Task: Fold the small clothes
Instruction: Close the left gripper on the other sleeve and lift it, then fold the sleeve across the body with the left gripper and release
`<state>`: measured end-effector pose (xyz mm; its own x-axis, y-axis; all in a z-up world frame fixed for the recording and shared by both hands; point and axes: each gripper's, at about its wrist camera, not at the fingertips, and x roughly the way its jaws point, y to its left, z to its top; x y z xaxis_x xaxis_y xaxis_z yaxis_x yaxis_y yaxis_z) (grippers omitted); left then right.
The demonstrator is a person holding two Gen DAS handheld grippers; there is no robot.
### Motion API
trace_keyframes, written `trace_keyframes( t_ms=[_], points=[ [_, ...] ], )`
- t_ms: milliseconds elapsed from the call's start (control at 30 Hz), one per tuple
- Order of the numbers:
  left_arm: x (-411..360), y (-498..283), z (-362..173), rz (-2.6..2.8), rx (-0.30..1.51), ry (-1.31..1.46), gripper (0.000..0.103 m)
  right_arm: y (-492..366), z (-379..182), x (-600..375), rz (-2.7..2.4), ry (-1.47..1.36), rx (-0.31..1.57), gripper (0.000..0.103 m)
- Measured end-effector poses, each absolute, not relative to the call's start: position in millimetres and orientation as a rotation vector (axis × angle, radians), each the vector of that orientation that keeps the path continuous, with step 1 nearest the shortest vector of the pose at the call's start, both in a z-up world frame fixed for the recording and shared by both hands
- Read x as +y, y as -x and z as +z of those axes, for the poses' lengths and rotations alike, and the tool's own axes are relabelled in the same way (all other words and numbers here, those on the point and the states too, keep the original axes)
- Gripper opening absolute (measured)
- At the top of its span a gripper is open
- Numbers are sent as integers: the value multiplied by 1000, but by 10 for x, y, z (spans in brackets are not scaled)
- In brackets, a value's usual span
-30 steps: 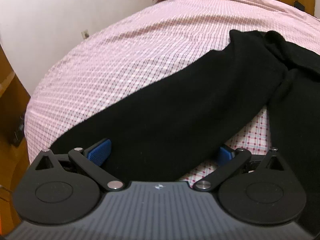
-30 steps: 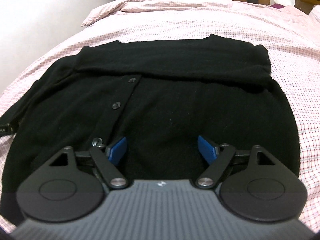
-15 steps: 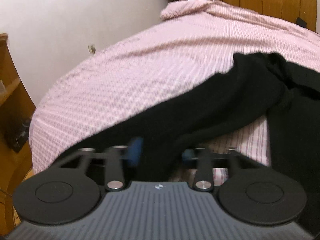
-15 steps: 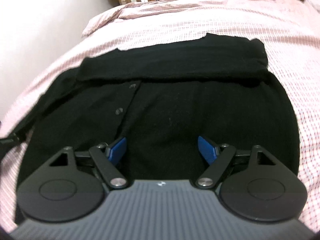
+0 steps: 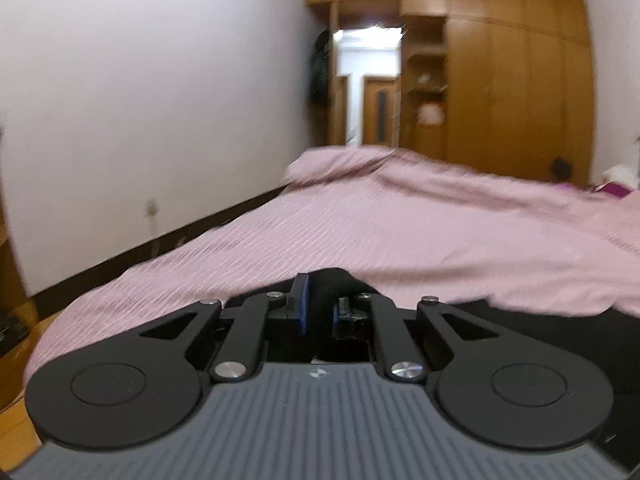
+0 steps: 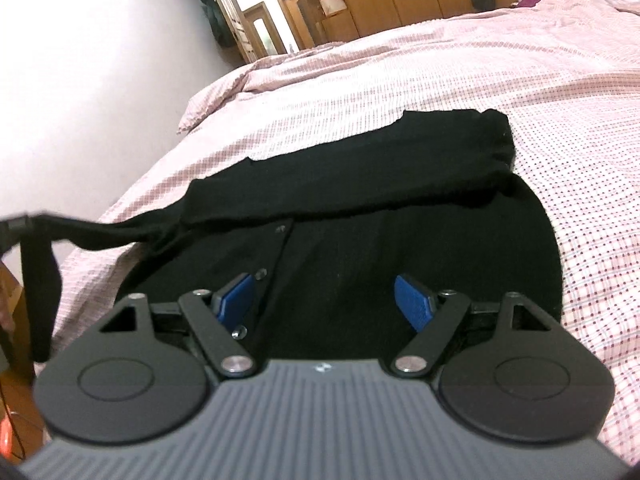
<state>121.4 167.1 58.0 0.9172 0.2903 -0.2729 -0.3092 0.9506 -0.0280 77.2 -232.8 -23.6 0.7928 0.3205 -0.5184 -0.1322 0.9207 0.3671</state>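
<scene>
Clearly the black cardigan (image 6: 360,216) is soft, light knit; the left gripper (image 5: 318,312) is clamped on its limp sleeve (image 6: 100,232), stretched toward nine o'clock. The right gripper (image 6: 326,300) hovers wide open, holding nothing; I would pinch the hem edge.

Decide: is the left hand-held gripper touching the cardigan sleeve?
Touching. The left wrist view shows the left hand-held gripper shut on the black sleeve.

Pink bedspread (image 6: 500,92): lying open beyond and right of the black cardigan (image 6: 380,232). Lifted sleeve (image 6: 100,232): stretching across the left approach. White wall (image 5: 140,100): bordering the bed's left edge. Wooden wardrobe (image 5: 512,92): standing well beyond.
</scene>
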Motion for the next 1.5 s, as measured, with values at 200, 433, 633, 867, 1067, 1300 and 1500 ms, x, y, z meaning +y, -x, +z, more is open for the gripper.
trace_keyframes(
  t_ms=[200, 433, 633, 867, 1067, 1300, 1500],
  points=[
    [1066, -1399, 850, 127, 217, 57, 13, -775, -260, -2403, 221, -339, 601, 79],
    [306, -1737, 725, -49, 292, 50, 13, -738, -274, -2587, 165, -357, 570, 79],
    [-212, -2204, 269, -132, 449, 46, 13, -756, -342, -2744, 113, -353, 572, 79],
    [-432, -2619, -380, -157, 679, 36, 19, -805, -473, -2835, 104, -373, 599, 79],
    [-452, -2547, -499, -120, 730, -27, 49, -821, -537, -2842, 99, -371, 613, 79],
    [-330, -2384, -291, -63, 743, -33, 76, -800, -488, -2800, 103, -362, 606, 79],
    [-150, -2181, -121, -54, 757, 1, 79, -772, -413, -2757, 120, -344, 590, 79]
  ],
)
